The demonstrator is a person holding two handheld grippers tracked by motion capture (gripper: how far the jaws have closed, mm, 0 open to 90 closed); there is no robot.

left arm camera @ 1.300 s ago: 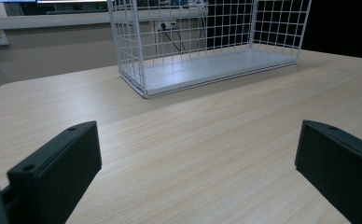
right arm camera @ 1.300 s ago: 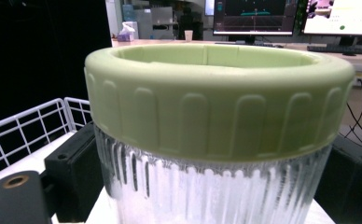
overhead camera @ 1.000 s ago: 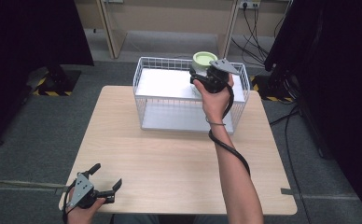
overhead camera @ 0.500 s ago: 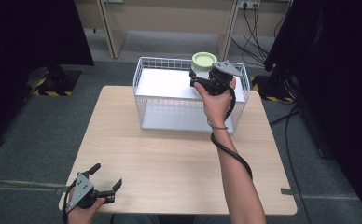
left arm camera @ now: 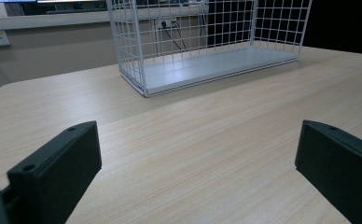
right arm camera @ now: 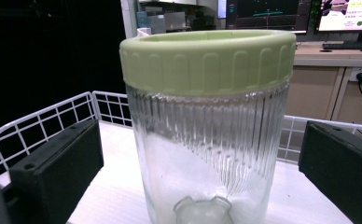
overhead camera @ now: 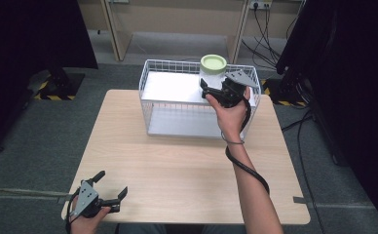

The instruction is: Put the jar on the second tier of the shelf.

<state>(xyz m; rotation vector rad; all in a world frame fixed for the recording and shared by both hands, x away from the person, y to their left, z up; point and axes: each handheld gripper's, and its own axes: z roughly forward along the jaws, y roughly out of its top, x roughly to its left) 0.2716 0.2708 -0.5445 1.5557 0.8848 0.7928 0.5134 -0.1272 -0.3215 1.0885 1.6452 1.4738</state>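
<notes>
Little has shifted since a second ago: my right hand stays stretched out over the white wire basket (overhead camera: 150,105), and the jar sits where it did.

My right forearm runs from the table's (overhead camera: 187,165) near edge toward 12 o'clock, wrist bent so the right gripper (overhead camera: 210,89) hangs above the basket's far right corner. Its fingers (right arm camera: 53,163) stand wide apart, one on each side of the ribbed clear glass jar with the pale green screw lid (right arm camera: 207,140); a gap shows between each finger and the glass, so nothing is clamped. The jar stands upright inside the basket at about 1 o'clock on the table, lid on.

My left hand rests at the near edge, about 7 o'clock, with the left gripper (overhead camera: 110,187) lying low over the light wooden top. Its fingers (left arm camera: 58,163) are spread wide with only bare table between them, aimed toward the basket at 12 o'clock from them.

Count: one jar, one lid, one basket, one table, two grippers.
</notes>
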